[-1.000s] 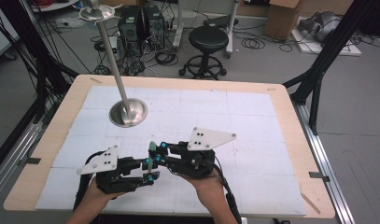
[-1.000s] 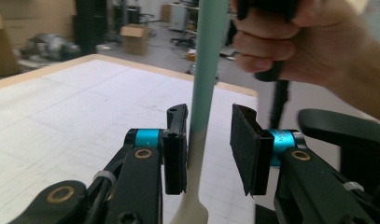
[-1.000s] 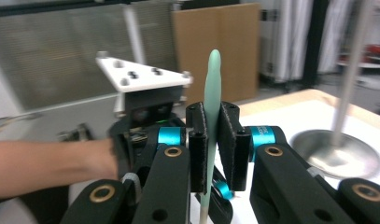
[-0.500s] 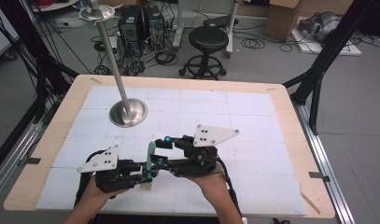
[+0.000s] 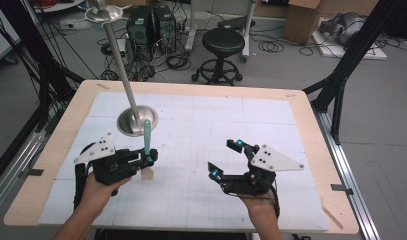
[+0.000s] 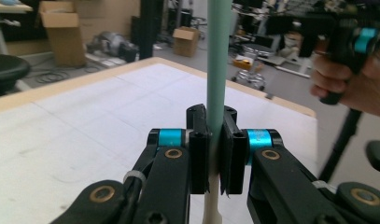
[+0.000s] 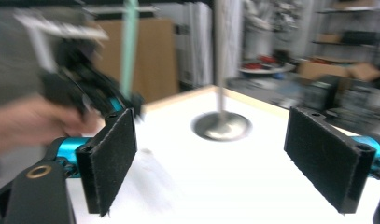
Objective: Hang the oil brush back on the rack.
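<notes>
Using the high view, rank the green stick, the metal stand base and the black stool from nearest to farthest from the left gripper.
1. Green stick: upright in the left gripper.
2. Metal stand base: on the table just beyond.
3. Black stool: on the floor past the table's far edge.

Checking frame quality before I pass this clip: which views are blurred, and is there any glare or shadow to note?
Right gripper view: heavy motion blur on the other hand, the green stick and the metal stand; its own open pads stay sharp. Left gripper view: the jaws and clamped stick are crisp, the background soft. High view: even light, a mild sheen on the stand's base, a faint shadow under the left gripper.
</notes>
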Tool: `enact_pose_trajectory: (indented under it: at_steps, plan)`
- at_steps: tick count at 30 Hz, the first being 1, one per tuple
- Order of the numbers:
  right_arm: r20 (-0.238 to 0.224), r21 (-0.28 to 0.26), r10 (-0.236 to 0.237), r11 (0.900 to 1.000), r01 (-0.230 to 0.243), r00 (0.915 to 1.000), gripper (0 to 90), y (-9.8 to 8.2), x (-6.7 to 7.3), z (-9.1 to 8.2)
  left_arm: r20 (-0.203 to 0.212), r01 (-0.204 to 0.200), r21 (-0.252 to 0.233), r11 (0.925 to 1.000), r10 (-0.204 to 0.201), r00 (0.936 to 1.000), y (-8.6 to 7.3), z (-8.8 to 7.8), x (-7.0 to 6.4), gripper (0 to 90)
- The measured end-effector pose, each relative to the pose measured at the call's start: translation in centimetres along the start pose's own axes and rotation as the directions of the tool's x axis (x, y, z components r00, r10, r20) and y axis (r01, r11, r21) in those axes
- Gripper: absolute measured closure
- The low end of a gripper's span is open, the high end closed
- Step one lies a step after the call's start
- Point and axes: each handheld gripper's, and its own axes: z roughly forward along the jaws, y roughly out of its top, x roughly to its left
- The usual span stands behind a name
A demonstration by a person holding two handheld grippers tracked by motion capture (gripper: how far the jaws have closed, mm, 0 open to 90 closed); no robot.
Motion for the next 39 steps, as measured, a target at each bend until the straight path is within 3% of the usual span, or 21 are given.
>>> enact_pose_trajectory:
  at_steps: [2, 8, 11, 19, 22, 27, 31, 39]
  plan:
    - [0.055, 0.025, -0.009, 1.0, 0.008, 0.9984, 15.9, -0.6, -0.4, -0.7, -0.022, 0.005, -0.012, 0.9999, -0.005, 0.9998, 0.8, -0.1, 0.6, 83.7]
    - [0.112, 0.062, -0.017, 0.998, 0.01, 0.9935, 15.9, -1.9, -1.0, -1.8, -0.032, 0.017, -0.038, 0.9991, -0.018, 0.9993, 3.0, -0.6, 2.5, 83.8]
    - [0.119, 0.053, -0.007, 0.999, 0.0, 0.9928, 15.9, -2.2, -1.3, -2.0, -0.027, 0.025, -0.045, 0.9987, -0.026, 0.9993, 3.6, -0.8, 3.3, 83.8]
    - [0.13, 0.053, 0.036, 0.998, -0.043, 0.9909, 15.9, -3.6, -1.9, -2.5, -0.021, 0.079, -0.092, 0.9926, -0.081, 0.9965, 5.9, -1.7, 6.9, 83.8]
    - [0.135, 0.054, 0.048, 0.997, -0.056, 0.9897, 15.9, -3.8, -2.1, -2.6, -0.022, 0.074, -0.085, 0.9936, -0.076, 0.9969, 6.7, -1.8, 7.7, 83.8]
    - [0.147, 0.06, 0.048, 0.997, -0.058, 0.988, 16.0, -4.0, -2.2, -2.7, -0.021, 0.07, -0.097, 0.9928, -0.072, 0.9972, 8.5, -1.9, 8.8, 83.8]
    - [0.148, 0.062, 0.049, 0.996, -0.059, 0.9878, 16.0, -4.1, -2.3, -2.7, -0.01, 0.098, -0.131, 0.9865, -0.1, 0.9949, 9.8, -2.3, 10.1, 83.8]
    - [0.152, 0.063, 0.052, 0.996, -0.062, 0.987, 15.9, -4.1, -2.3, -2.9, -0.017, 0.112, -0.152, 0.982, -0.116, 0.9931, 11.3, -2.6, 12.1, 83.9]
